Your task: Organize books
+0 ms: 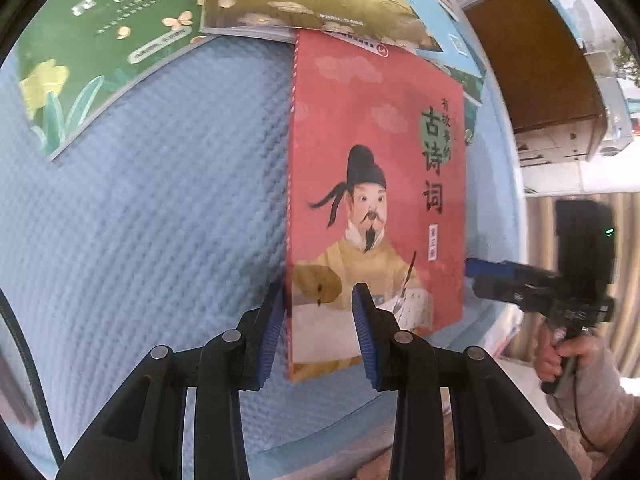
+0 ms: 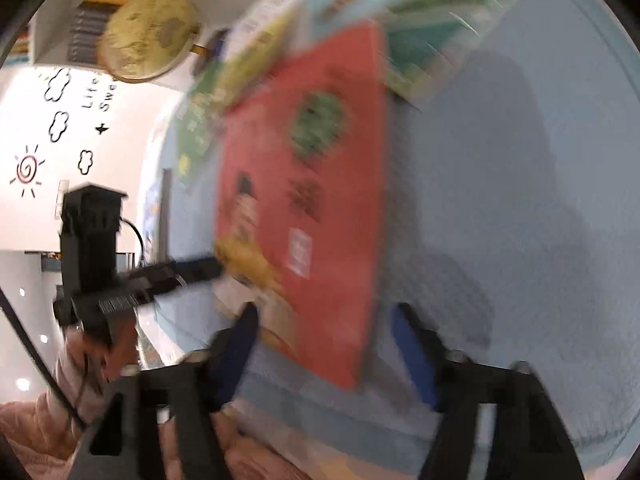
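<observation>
Left tongs (image 1: 318,328) clamp the red book's (image 1: 376,184) spine corner, lifted edge-up above the blue tabletop (image 1: 160,200), its far end by the book pile (image 1: 304,4). Right tongs (image 2: 324,352) straddle its near edge, pads apart. Best to seat them square before pinching.

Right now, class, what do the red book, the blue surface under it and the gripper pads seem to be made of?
Red book: paper with a thin printed card cover, matte-looking; it stands on edge and its pages show at the bottom.
Blue surface: probably woven or quilted fabric, given its ribbed texture.
Left gripper pads: likely blue ridged rubber on black, plastic-looking fingers.
</observation>
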Tool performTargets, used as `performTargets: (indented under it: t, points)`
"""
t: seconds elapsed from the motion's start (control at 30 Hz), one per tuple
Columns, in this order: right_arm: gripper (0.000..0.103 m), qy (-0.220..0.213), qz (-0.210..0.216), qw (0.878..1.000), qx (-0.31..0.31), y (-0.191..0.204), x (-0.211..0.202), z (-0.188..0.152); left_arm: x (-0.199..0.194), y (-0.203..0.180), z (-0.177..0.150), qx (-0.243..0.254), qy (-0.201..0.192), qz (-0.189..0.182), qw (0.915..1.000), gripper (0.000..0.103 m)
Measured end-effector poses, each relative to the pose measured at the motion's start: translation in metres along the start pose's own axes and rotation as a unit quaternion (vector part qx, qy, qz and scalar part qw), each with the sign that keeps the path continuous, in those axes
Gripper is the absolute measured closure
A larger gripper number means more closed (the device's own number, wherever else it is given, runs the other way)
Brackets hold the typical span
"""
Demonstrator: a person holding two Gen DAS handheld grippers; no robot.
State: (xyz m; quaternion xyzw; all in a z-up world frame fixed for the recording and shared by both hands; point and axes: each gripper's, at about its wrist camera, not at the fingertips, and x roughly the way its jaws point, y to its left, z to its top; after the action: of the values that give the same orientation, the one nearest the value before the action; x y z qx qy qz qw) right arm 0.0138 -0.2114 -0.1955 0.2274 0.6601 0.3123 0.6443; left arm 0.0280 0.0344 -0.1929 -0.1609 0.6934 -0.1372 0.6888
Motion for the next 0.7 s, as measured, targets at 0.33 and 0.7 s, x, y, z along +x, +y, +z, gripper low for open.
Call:
performTargets:
  t: [0.33, 0.7]
  points:
    - [0.061, 0.003, 0.075, 0.997, 0.012, -0.022, -0.003, 0.024, 0.008, 0.005, 0.027, -0.004, 0.056, -0.002, 0.9984, 0.081]
    - [0.062, 0.015, 0.104, 0.994, 0.005, -0.029, 0.003, 0.043, -0.012, 0.053, 0.036, -0.051, 0.049, -0.072, 0.9949, 0.081]
